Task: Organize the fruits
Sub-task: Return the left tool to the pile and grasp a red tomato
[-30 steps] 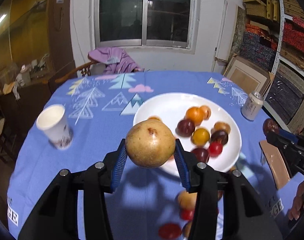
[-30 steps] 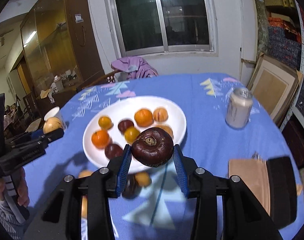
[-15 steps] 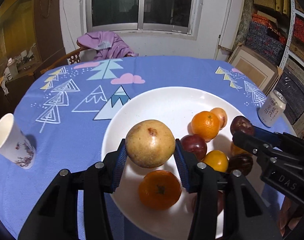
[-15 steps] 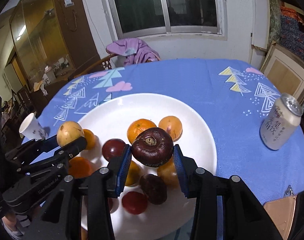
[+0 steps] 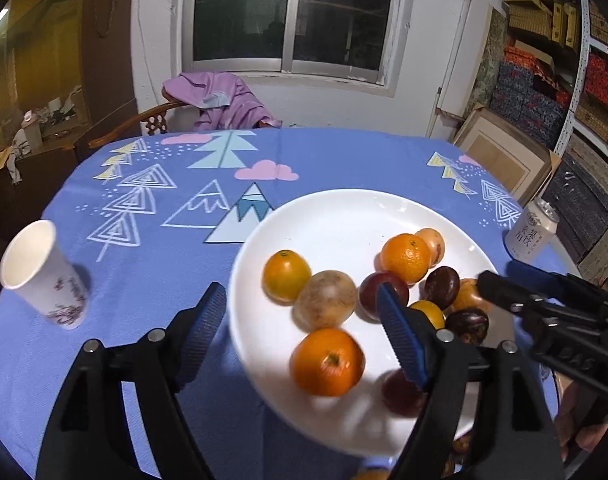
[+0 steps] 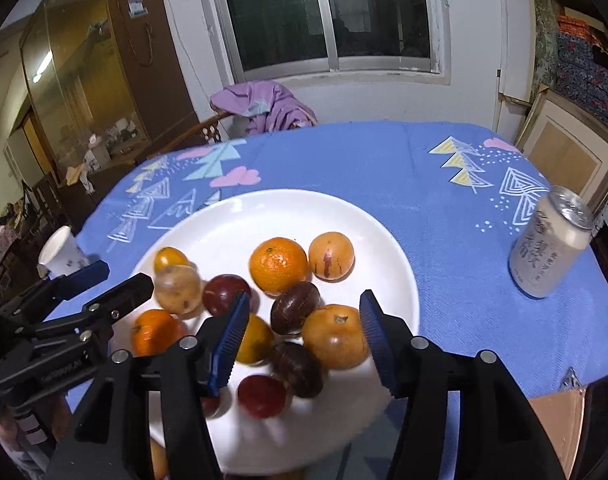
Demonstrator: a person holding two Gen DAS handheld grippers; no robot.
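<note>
This was a lived-in home dining room: a round table under a blue tablecloth (image 5: 344,152) stood beneath a window (image 5: 292,16), a purple garment (image 5: 224,100) hung over a wooden chair (image 5: 144,118), and a glass-fronted cabinet (image 6: 84,80) lined the left wall.

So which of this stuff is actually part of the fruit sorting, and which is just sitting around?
Part of the job:
white plate
fruits on it
left gripper, open
right gripper, open

Just lying about:
paper cup
drink can
purple garment on a chair

one plate (image 6: 400,264), eleven fruits (image 6: 278,266), one cup (image 5: 40,274), one can (image 6: 548,248).
</note>
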